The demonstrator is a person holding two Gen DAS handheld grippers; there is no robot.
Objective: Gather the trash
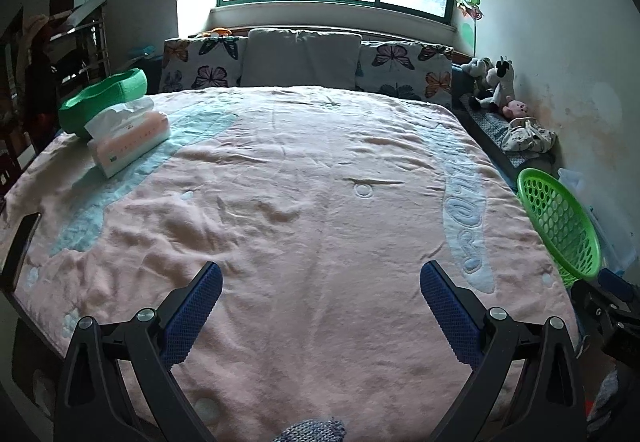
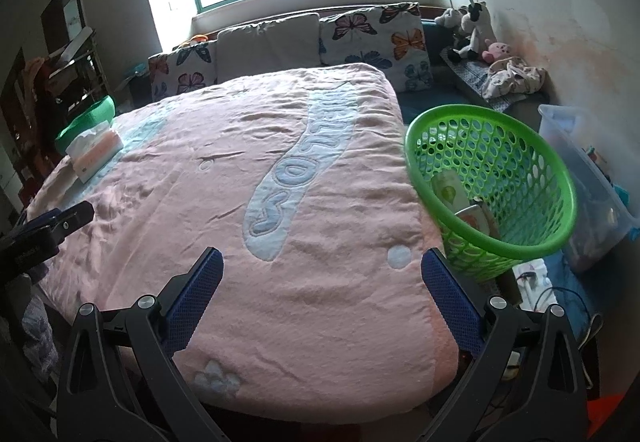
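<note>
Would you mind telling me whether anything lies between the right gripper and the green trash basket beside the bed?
Nothing visible does. The right gripper is open and empty over the blanket's corner, and the green basket stands just beyond its right finger, its mouth uncovered.

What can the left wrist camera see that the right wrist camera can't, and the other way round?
Only the left wrist view shows the grey knitted sleeve at the bottom edge. Only the right wrist view shows the packets inside the green basket and the clear plastic bin behind it. Both show the pink blanket, tissue pack, butterfly pillows, stuffed toys, and open blue fingers.
</note>
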